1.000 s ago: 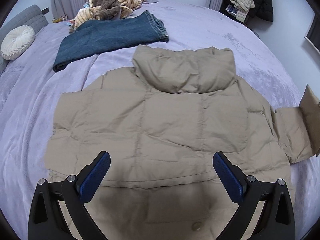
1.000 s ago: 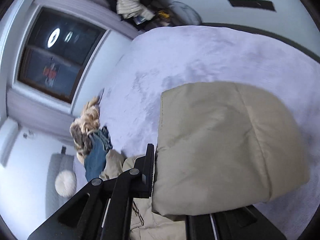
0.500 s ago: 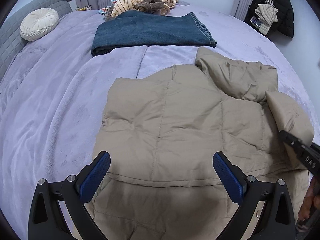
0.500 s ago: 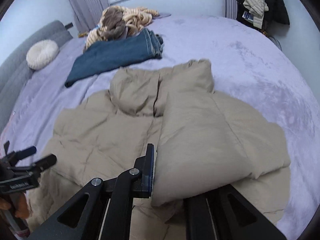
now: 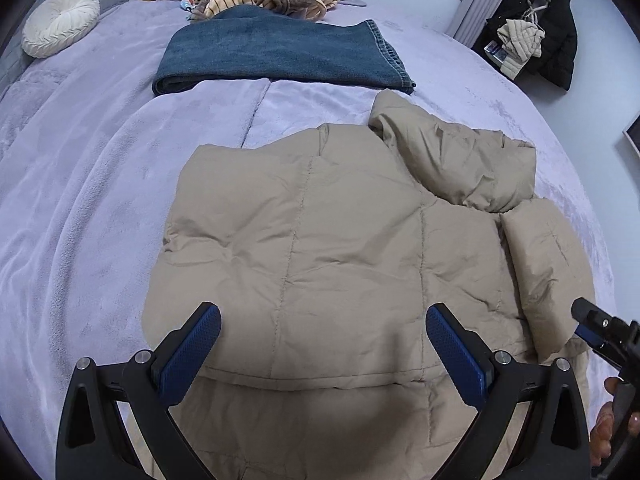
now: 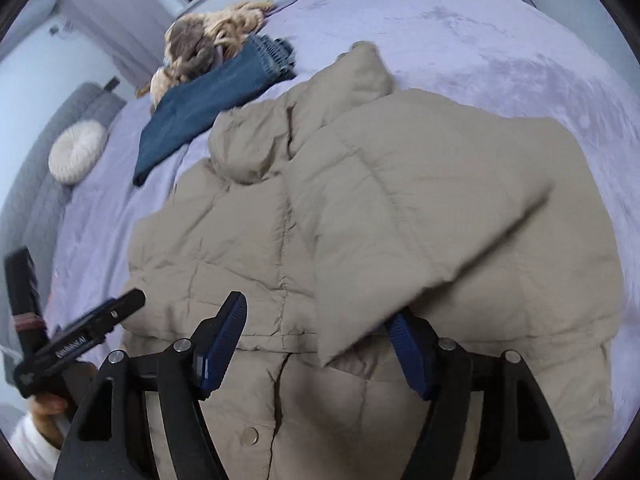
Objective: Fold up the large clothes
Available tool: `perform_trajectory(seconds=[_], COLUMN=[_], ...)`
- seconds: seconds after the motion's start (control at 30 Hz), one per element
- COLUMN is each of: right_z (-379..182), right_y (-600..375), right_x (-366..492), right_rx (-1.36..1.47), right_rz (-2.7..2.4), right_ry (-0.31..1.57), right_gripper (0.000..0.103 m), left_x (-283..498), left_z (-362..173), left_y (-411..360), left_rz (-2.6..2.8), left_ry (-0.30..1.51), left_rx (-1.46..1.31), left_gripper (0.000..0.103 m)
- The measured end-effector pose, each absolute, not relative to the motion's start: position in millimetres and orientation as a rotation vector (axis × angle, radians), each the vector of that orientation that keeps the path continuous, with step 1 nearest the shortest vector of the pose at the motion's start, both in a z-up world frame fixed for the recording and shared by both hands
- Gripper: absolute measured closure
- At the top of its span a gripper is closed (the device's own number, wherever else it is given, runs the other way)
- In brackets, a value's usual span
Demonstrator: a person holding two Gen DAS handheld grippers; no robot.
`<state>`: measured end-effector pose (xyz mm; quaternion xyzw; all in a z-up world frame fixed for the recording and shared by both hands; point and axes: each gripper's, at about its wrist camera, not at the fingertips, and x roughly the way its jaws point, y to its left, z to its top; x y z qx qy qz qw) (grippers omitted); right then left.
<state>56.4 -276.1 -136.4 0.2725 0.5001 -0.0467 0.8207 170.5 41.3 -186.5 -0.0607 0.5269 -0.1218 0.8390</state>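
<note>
Since a second ago the right sleeve has gone from held out off the side to folded across the back of the beige quilted puffer jacket (image 5: 344, 256); the right gripper (image 6: 320, 344) was clamped on it then, and its jaws are now opening, sleeve cuff loose between the blue pads, not pressed. Left gripper (image 5: 320, 344) hangs over the jacket's hem, jaws spread wide, nothing between them. Jacket lies back-up on the lilac plush bedspread (image 5: 100, 200), hood toward the folded dark blue jeans (image 5: 280, 56). Round cream cushion (image 5: 60, 28) sits near the grey headboard.
</note>
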Motion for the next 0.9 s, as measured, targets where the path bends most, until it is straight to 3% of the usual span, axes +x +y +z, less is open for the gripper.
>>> perform_trajectory(seconds=[0.13,0.2,0.23,0.4,0.53,0.6,0.67,0.7,0.73,0.9], right_z=[-142.9,-144.0,-139.8,-104.5,-111.9,-126.7,-144.4,-150.4,-153.6,-153.9], right_y=[-335.2,-346.9,-343.9,-262.5,-178.4,-141.2,-117.7,-111.8,-110.4,-167.2], right_x=[47.8,55.9,67.2,110.6,128.0,129.7,130.5,127.0,122.4,82.5], right_rx=[0.900,0.960,0.926,0.555,0.284,0.162,0.106,0.106,0.119,0.321], right_rz=[-0.208,-0.227,-0.227,-0.032,0.089,0.131,0.172,0.197,0.217,0.178], right_ry=[0.952,0.923,0.925,0.934,1.013,1.077,1.154,1.184,1.199,1.241], right_gripper=[0.030,0.070,0.095,0.095,0.095,0.087,0.049,0.041,0.037,0.037], left_x=[177.5,180.5,181.1,185.2,187.9,189.6,191.5,191.8,192.6,197.6], left_z=[-184.0,-183.0,-182.8,-185.0,-187.7,-188.7,-189.8,-189.9,-189.8,-197.4], left_y=[52.4,60.8,64.8,87.0,95.4,93.8,88.9,85.2,80.8,57.0], left_rz=[-0.304,-0.333,-0.348,-0.484,-0.561,-0.607,-0.642,-0.656,-0.672,-0.702], left_ry=[1.103,1.097,1.095,1.107,1.119,1.127,1.137,1.141,1.145,1.185], left_rx=[-0.198,-0.243,-0.261,-0.459,-0.619,-0.676,-0.709,-0.717,-0.724,-0.700], left_gripper=[0.000,0.000,0.000,0.000,0.000,0.000,0.000,0.000,0.000,0.000])
